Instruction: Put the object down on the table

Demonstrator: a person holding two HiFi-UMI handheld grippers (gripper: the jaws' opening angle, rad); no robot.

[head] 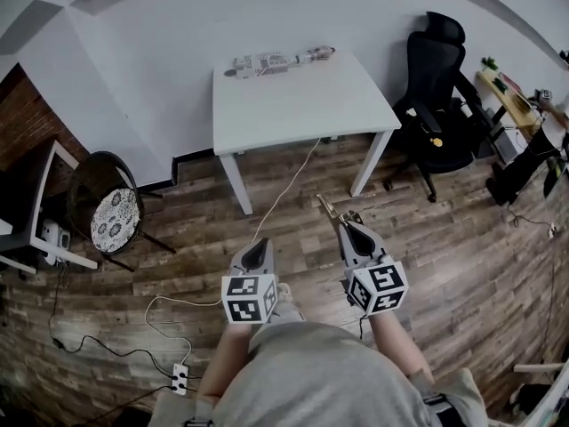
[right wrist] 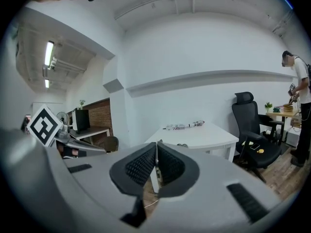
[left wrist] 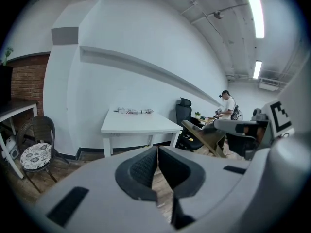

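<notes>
Transit explains the hold: we pinch the object in the right tongs, bench well ahead; left tongs closed, empty.

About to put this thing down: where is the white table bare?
The white rectangular table is bare across its middle, near edge and both near corners. Only the far edge, along the white wall, is crowded with a row of small objects.
</notes>
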